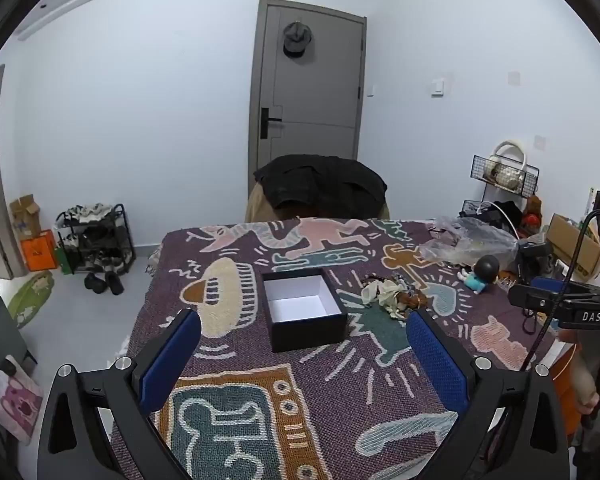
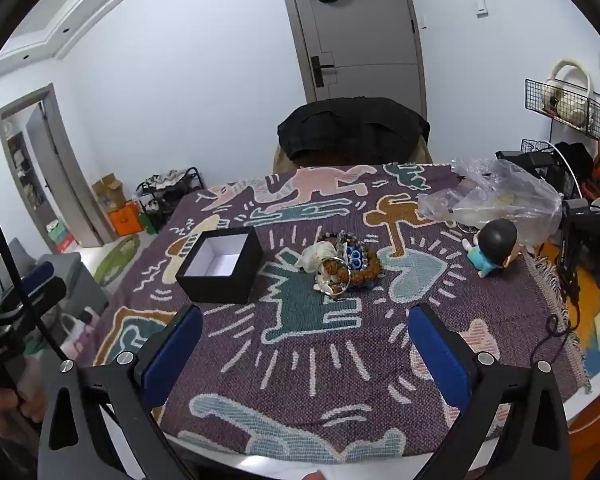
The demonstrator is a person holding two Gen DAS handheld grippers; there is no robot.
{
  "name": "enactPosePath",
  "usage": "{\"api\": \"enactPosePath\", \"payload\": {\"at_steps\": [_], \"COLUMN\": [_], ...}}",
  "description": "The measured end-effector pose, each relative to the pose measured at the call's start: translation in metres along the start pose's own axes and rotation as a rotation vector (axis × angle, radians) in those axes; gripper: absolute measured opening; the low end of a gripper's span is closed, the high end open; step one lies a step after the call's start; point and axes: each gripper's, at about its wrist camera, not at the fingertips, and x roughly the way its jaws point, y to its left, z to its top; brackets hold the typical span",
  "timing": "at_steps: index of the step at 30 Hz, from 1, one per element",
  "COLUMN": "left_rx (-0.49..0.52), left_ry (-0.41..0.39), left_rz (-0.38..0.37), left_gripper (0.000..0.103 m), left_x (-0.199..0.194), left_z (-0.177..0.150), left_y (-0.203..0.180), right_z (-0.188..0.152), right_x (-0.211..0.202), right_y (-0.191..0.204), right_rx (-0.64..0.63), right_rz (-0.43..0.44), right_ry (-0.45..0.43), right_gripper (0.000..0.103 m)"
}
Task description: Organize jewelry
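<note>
An open black box [image 1: 305, 312] with a white, empty inside sits on the patterned cloth; it also shows in the right wrist view [image 2: 220, 266]. A pile of jewelry [image 2: 342, 266], beaded bracelets, a blue piece and pale fabric, lies to the right of the box; it also shows in the left wrist view [image 1: 392, 298]. My left gripper [image 1: 304, 330] is open and empty, just in front of the box. My right gripper [image 2: 305, 328] is open and empty, a little short of the pile.
A small doll [image 2: 490, 250] with a black head sits right of the pile. A crumpled clear plastic bag [image 2: 496, 196] lies at the back right. A chair draped in a dark jacket [image 2: 352, 130] stands behind the table. The cloth's fringed edge [image 2: 556, 292] is on the right.
</note>
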Motion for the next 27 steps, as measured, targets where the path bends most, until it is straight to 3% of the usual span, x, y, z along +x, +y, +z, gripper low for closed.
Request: {"api": "enactPosePath", "payload": {"at_steps": [27], "left_rx": [-0.012], "left_ry": [-0.023], "left_rz": [-0.061], "left_gripper": [0.103], "left_x": [-0.004], "left_z": [0.003], "left_y": [-0.003], "right_z": [-0.005], "right_x": [-0.001], "right_y": [0.007], "right_rx": [-0.021], "right_rz": [-0.042], "right_ry": [-0.046], "right_gripper": [0.103]}}
